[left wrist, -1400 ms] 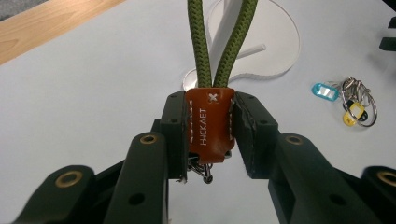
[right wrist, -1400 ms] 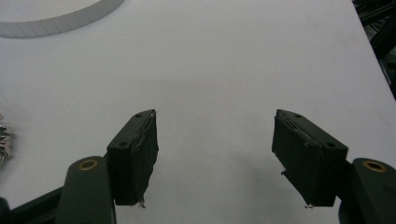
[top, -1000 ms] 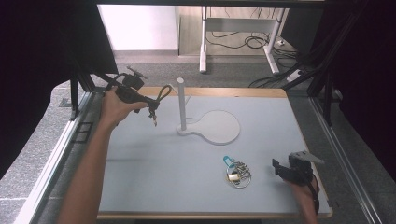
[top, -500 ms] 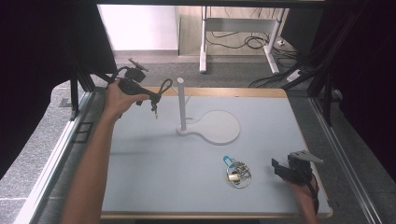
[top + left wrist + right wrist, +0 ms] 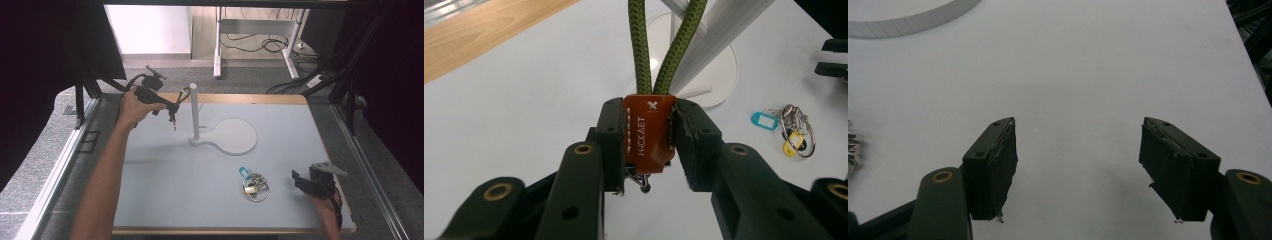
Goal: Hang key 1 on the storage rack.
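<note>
My left gripper (image 5: 171, 107) is shut on the orange leather tag (image 5: 649, 132) of a green rope loop (image 5: 664, 50), held in the air at the far left of the table. The loop (image 5: 184, 93) reaches the top of the white post (image 5: 194, 112); I cannot tell whether it is over it. A small metal piece (image 5: 174, 123) dangles under the tag. The post rises from a round white base (image 5: 235, 136). A bunch of keys (image 5: 254, 185) with a blue tag (image 5: 245, 171) lies at the front right. Just right of it my right gripper (image 5: 301, 181) rests open, nothing between its jaws (image 5: 1080, 165).
The white table top (image 5: 165, 170) has a wooden edge (image 5: 250, 98) at the back. Metal rails (image 5: 60, 165) run along the left side, dark frames and cables stand behind and right. In the left gripper view the keys (image 5: 791, 130) lie right of the base (image 5: 724, 75).
My left hand has carried the tag and rope loop to the right, closer to the post. The right gripper and the keys have stayed put.
</note>
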Demonstrator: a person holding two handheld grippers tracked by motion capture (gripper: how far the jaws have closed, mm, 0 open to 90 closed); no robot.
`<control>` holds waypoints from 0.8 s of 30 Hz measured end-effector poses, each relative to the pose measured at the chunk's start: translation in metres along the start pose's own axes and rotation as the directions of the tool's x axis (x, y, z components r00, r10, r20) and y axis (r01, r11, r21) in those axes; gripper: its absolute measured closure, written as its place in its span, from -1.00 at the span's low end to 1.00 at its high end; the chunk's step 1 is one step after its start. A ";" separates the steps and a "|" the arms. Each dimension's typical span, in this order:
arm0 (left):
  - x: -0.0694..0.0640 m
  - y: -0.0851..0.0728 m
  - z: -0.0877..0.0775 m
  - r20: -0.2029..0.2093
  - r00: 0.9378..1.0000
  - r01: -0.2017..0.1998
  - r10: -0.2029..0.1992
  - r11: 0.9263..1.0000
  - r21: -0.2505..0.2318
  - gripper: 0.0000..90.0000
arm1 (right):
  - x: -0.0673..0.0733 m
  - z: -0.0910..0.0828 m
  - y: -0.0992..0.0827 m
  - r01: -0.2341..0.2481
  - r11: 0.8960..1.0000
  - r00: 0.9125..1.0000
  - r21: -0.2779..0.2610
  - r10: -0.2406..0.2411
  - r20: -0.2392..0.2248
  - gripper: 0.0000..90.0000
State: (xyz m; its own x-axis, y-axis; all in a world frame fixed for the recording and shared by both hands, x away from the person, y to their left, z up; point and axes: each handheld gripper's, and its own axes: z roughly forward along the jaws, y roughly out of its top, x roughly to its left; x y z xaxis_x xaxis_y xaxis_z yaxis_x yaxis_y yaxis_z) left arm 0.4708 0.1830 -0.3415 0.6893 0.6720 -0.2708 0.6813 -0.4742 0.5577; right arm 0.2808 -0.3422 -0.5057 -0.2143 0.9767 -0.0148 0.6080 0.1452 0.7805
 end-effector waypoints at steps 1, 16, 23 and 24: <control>0.000 -0.001 0.000 0.001 1.000 -0.002 0.002 1.000 0.001 0.48 | 0.000 0.000 0.000 0.001 1.000 1.000 0.002 -0.001 0.000 -0.30; -0.008 -0.007 0.025 -0.035 0.999 -0.036 0.038 0.998 0.046 0.39 | 0.001 0.001 -0.001 0.004 1.000 1.000 0.007 -0.004 -0.001 -0.30; -0.014 -0.023 0.020 -0.098 0.993 -0.064 0.066 0.998 0.023 0.14 | 0.001 -0.002 0.001 -0.020 1.000 0.999 -0.016 0.020 -0.035 -0.30; -0.016 -0.026 0.020 -0.108 0.992 -0.068 0.071 0.997 0.029 0.09 | 0.002 -0.003 0.002 -0.016 1.000 0.999 -0.024 0.015 -0.051 -0.30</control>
State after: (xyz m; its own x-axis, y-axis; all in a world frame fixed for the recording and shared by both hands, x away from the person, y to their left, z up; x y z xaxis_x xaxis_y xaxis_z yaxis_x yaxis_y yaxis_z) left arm 0.4470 0.1735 -0.3679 0.7055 0.6938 -0.1443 0.6393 -0.5353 0.5520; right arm 0.2788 -0.3407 -0.5024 -0.2440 0.9694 0.0289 0.5930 0.1255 0.7954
